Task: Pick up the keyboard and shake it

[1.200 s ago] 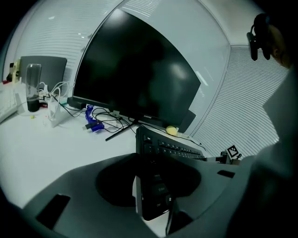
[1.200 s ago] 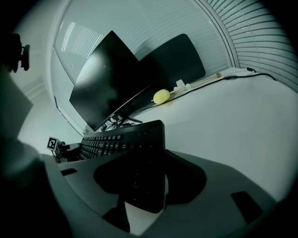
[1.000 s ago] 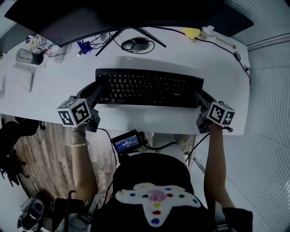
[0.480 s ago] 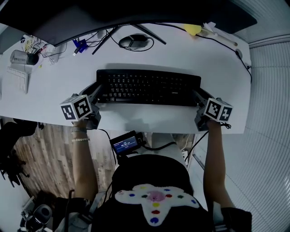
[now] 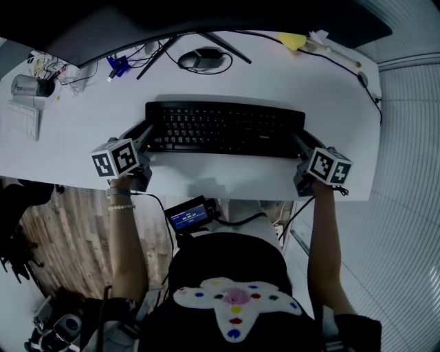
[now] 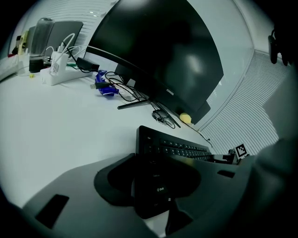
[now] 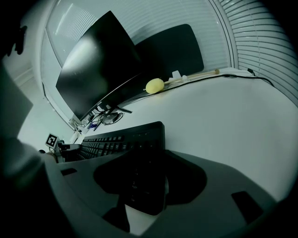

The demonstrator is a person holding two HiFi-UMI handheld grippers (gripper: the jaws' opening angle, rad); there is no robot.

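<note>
A black keyboard (image 5: 227,129) lies lengthwise across the white desk (image 5: 82,124), low over it or resting on it; I cannot tell which. My left gripper (image 5: 146,135) is shut on its left end, and the end keys sit between the jaws in the left gripper view (image 6: 156,186). My right gripper (image 5: 300,142) is shut on the right end, which fills the gap between the jaws in the right gripper view (image 7: 144,183). The keyboard (image 6: 179,148) runs off toward the other gripper in both gripper views (image 7: 116,138).
A dark monitor (image 5: 206,17) stands at the back of the desk with a mouse (image 5: 203,60) and cables at its foot. A yellow object (image 5: 292,46) lies back right, and a power strip (image 5: 24,117) and small items sit far left. The desk's front edge runs just behind both grippers.
The keyboard and both grippers have sunk toward the desk, the left end more than the right. Its shadow has drawn in under it. Both grips are unchanged.
</note>
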